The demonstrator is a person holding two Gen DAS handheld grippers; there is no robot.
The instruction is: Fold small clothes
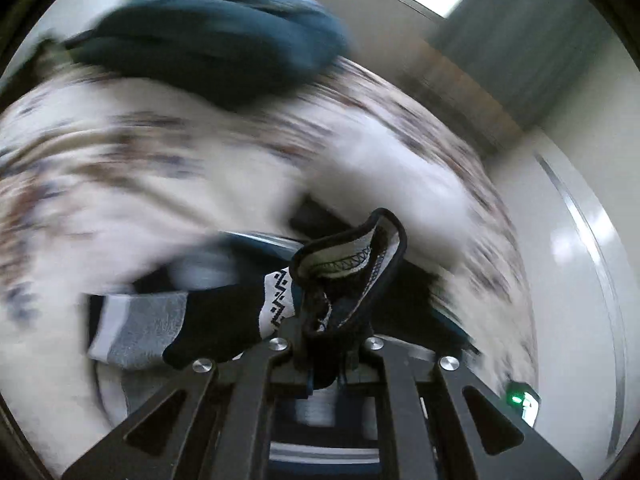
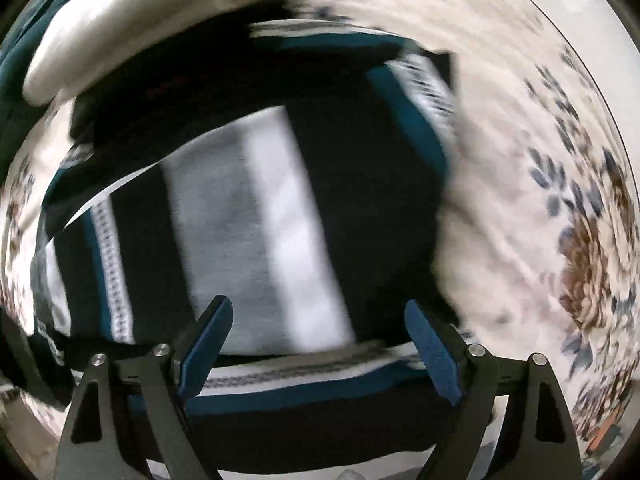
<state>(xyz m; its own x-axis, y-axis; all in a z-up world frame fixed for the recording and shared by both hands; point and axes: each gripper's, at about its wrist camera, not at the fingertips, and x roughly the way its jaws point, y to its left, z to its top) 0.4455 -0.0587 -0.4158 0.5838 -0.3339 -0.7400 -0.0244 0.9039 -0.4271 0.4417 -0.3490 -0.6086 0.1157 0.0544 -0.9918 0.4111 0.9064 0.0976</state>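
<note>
A small striped knit garment [image 2: 260, 216], black, grey, white and teal, lies on a floral cloth [image 2: 520, 208]. My left gripper [image 1: 324, 320] is shut on its edge [image 1: 352, 256], a bunched hem with a patterned white band, and holds it lifted. The rest of the garment [image 1: 160, 328] hangs to the left. My right gripper [image 2: 316, 332] is open, its blue fingers [image 2: 208, 340] spread just above the garment's grey and white stripes. Both views are motion-blurred.
A dark teal bundle of cloth [image 1: 212, 40] lies at the far side of the floral cloth [image 1: 120, 160]. A white cloth [image 2: 120, 20] lies at the upper left of the right wrist view. A white wall or panel [image 1: 580, 260] is at the right.
</note>
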